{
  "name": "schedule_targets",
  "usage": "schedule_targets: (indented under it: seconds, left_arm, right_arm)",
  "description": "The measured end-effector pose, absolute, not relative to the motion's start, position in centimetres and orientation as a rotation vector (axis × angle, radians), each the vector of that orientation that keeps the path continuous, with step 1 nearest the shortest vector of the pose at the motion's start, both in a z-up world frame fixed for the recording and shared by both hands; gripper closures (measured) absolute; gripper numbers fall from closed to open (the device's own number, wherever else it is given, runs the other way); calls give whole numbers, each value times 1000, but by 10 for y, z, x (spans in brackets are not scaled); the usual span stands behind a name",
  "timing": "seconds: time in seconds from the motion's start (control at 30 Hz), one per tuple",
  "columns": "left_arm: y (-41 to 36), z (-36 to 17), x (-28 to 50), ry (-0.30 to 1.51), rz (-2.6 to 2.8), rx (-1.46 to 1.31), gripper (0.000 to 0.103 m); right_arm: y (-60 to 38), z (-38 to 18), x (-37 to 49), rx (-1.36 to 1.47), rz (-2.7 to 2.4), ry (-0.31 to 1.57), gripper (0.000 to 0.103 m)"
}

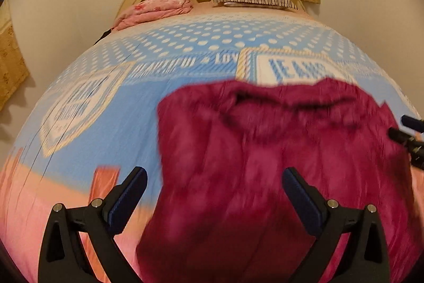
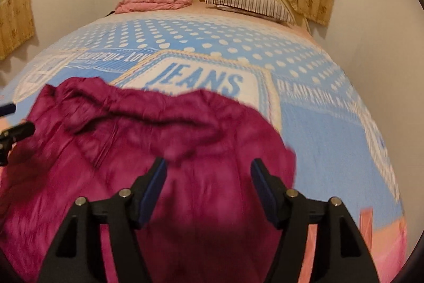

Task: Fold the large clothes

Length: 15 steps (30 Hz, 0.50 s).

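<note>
Both tongs hang over the near part of the bed, angled down at the garment (image 1: 278,163), and neither grips anything. The left gripper (image 1: 214,192) stands with its jaws spread wide, the cloth lying below them and not pinched. The right gripper (image 2: 209,182) is likewise apart, its pads clear of the fabric. With both jaws free, the cloth looks let go so that it can settle flat on the bed — a likely pause between folds, though that is a judgement.

The garment is a large magenta piece of soft, slightly fuzzy fabric, lying on the blue dotted bedspread (image 2: 318,129) near the foot of the bed, just below the printed "JEANS" panel. Its far edge is rumpled and bunched into a ridge, and the sides look roughly straight. Motion blur hides finer detail — seams or sleeves cannot be told.
</note>
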State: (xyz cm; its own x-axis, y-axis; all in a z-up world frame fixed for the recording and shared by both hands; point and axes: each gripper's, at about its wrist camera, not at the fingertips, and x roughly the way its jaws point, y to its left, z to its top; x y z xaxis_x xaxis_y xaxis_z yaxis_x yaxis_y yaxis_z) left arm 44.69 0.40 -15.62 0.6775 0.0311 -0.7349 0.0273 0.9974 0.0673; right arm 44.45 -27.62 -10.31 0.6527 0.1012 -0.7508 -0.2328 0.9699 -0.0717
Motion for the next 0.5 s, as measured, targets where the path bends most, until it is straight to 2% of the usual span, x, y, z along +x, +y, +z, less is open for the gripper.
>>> schedule_targets:
  seconds: [0.13,0.5]
  left_arm:
    - [8,-170,409,842,18,66,1]
    - [16,-184,309,855,46,112,1]
  right_arm:
    - [-279,-108,403,-130,184,860,27]
    - [-302,-131,304,-88,150,900,27]
